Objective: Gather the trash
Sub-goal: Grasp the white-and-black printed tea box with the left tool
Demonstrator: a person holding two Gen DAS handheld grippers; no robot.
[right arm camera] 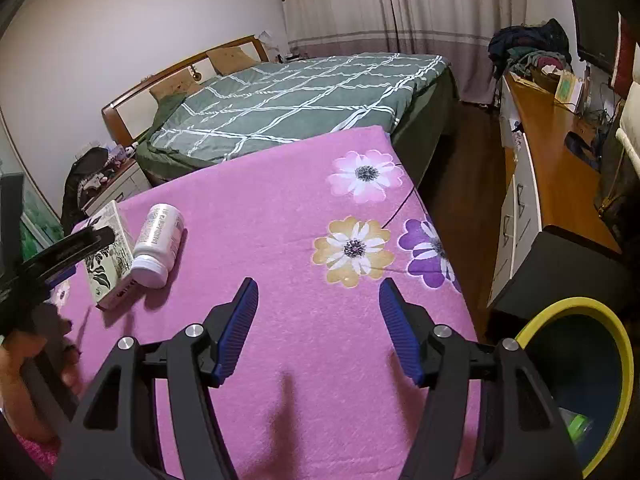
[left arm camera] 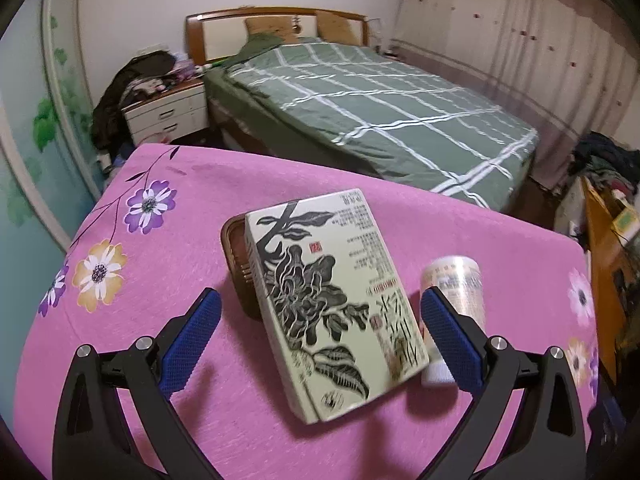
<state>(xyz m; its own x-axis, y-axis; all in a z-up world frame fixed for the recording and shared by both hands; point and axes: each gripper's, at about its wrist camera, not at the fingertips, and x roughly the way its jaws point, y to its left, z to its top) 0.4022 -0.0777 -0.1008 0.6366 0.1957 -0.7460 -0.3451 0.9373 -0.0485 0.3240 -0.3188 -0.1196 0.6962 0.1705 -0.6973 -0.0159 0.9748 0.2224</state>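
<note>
A cream box [left arm camera: 328,304] printed with a black flower lies on the pink tablecloth [left arm camera: 168,208], its far end propped on a brown basket [left arm camera: 234,264]. Just right of the box, a white pill bottle [left arm camera: 456,280] lies on its side. My left gripper [left arm camera: 320,294] is open and straddles the box; neither pad touches it, and the right finger [left arm camera: 448,332] stands between box and bottle. In the right wrist view the box [right arm camera: 110,260] and bottle [right arm camera: 158,240] sit far left. My right gripper [right arm camera: 318,282] is open over bare cloth with nothing between its fingers.
A bin with a yellow-green rim [right arm camera: 624,344] stands on the floor past the table's right edge, something green inside it. A bed with a green checked cover [left arm camera: 380,112] lies beyond the table. A wooden desk [right arm camera: 560,168] runs along the right wall. A hand [right arm camera: 24,368] holds the left gripper.
</note>
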